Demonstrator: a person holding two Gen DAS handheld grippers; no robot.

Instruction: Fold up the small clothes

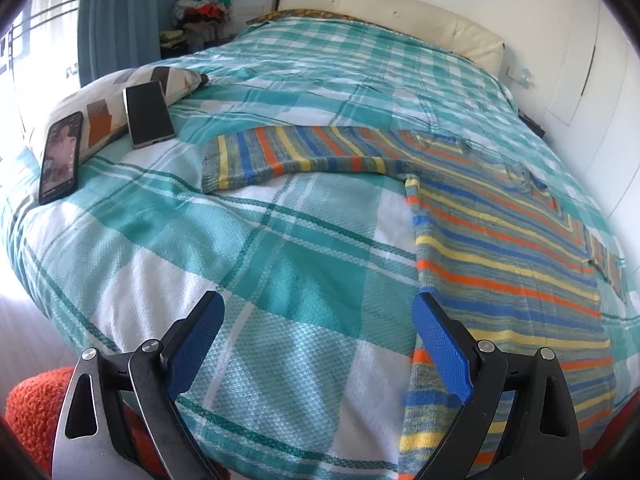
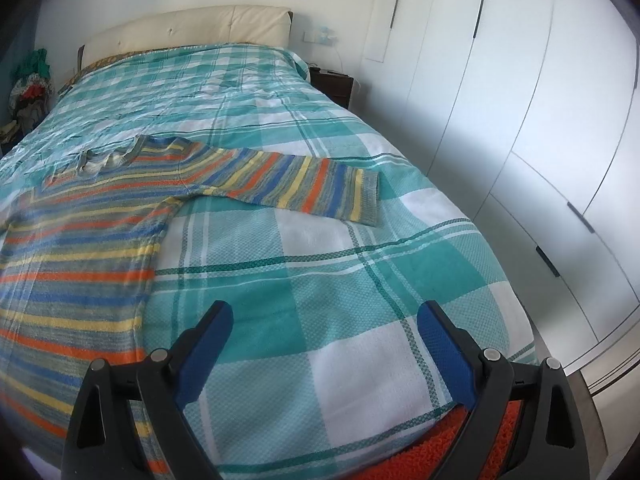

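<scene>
Across the teal plaid bedspread the striped sweater lies flat, both sleeves spread; left gripper and right gripper hover released, so grab each cuff, at ten and two o'clock, and fold inward squarely.

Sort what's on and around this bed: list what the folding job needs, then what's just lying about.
For the job:
- striped sweater, spread flat
- plaid bedspread as the work surface

Lying about:
- two phones leaning on a patterned pillow
- clothes pile beside the bed
</scene>
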